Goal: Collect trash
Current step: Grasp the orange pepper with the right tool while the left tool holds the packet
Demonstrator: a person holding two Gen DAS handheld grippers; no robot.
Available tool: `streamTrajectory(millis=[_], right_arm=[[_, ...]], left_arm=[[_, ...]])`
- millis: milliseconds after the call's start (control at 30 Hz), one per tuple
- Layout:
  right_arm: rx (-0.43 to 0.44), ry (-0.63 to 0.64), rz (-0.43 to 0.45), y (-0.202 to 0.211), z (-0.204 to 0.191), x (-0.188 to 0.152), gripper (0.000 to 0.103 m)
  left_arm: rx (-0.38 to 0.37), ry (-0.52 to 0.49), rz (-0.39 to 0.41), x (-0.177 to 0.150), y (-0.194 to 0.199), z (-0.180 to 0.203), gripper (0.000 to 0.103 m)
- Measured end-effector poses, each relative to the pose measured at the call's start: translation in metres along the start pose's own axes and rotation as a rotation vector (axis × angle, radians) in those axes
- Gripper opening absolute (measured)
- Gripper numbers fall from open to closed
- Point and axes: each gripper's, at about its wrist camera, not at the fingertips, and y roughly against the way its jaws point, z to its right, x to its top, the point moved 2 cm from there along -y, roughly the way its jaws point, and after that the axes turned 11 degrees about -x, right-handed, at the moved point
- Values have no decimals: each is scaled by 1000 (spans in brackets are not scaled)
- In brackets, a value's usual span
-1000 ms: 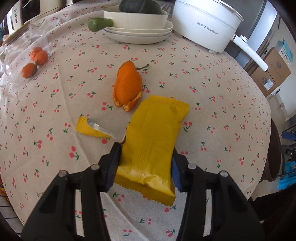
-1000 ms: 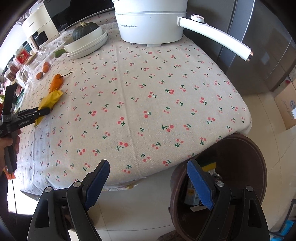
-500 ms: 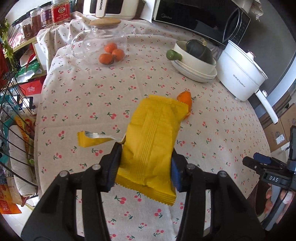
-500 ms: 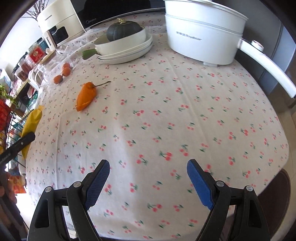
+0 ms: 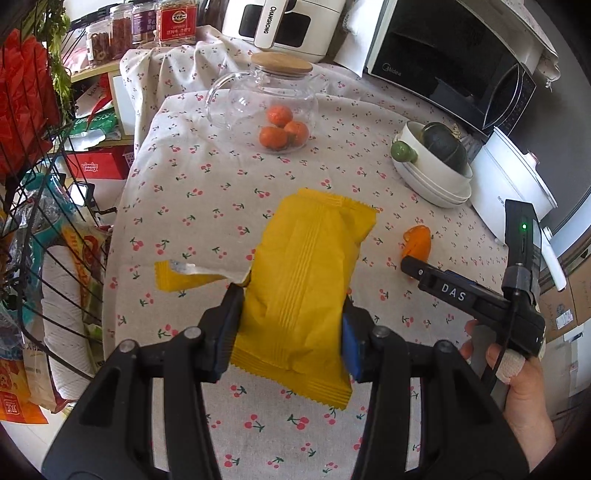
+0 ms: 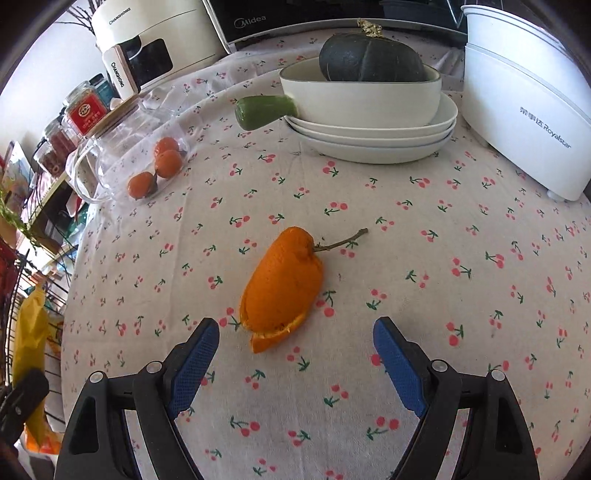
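My left gripper (image 5: 291,328) is shut on a yellow snack wrapper (image 5: 306,280) and holds it up above the cherry-print tablecloth (image 5: 207,206); its torn-off strip (image 5: 192,277) hangs at the left. The wrapper also shows at the far left of the right wrist view (image 6: 31,332). An orange peel with a stem (image 6: 282,284) lies on the cloth just ahead of my open, empty right gripper (image 6: 293,354). The peel (image 5: 417,243) and the right gripper's body (image 5: 472,299) also show in the left wrist view.
A glass pot of small oranges (image 5: 273,107), stacked white dishes with a dark squash (image 6: 369,92), a white cooker (image 6: 524,96), a microwave (image 5: 450,62) and an air fryer (image 5: 280,26) stand at the back. A wire rack (image 5: 40,236) stands left of the table.
My left gripper has lifted the yellow wrapper and pulled back and left. My right gripper has swung from the table edge and the bin over the table to the orange peel.
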Motion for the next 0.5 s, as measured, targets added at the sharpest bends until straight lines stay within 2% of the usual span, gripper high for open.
streamTrajectory(millis=[100,167,233,333,500], right_arm=[[-36,-11,24,-2,-1,4,86],[-71,-1,27,-3,-3,7,79],[-93,16,27,-3,-5,8,65],[-77,34,12,-1,-3,8,30],[-53,42,4,19,17,-6,24]], left_arm=[[-5,2,-3,1,-1,-3,50],[-1,-3,-3,1,-2,-4,50],[4,-7,-3,0,-2,-5,50],[-6,1,-6,-3,0,-4,50],[-27,-17,-7,-7,4,5,50]])
